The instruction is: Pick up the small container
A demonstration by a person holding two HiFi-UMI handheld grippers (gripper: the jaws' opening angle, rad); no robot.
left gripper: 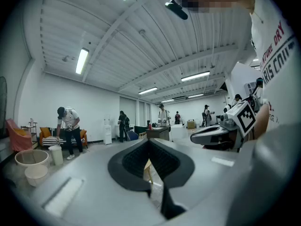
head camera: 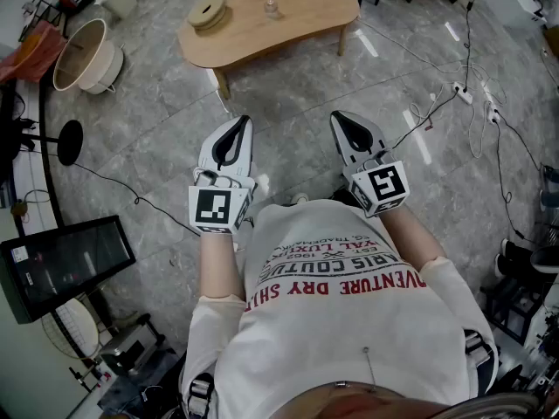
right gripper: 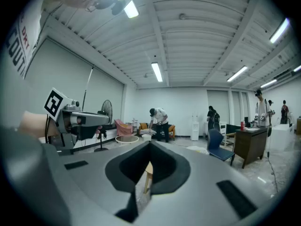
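Observation:
The small container (head camera: 272, 9), a little clear jar, stands on the low wooden table (head camera: 288, 26) far ahead of me in the head view. Both grippers are held side by side in front of the person's chest, well short of the table. The left gripper (head camera: 238, 122) is shut with nothing in it, its jaws meeting at the tip (left gripper: 149, 141). The right gripper (head camera: 341, 116) is likewise shut and empty (right gripper: 150, 144). A table leg (left gripper: 147, 169) shows through the slit between the left jaws. Each gripper view also shows the other gripper beside it.
A round wooden disc (head camera: 208, 11) lies on the table's left end. Two pale baskets (head camera: 83, 55) and a fan base (head camera: 70, 142) stand at the left, a dark monitor (head camera: 61, 256) at lower left. Cables and a power strip (head camera: 463, 94) run across the floor on the right. People (left gripper: 68, 126) stand across the room.

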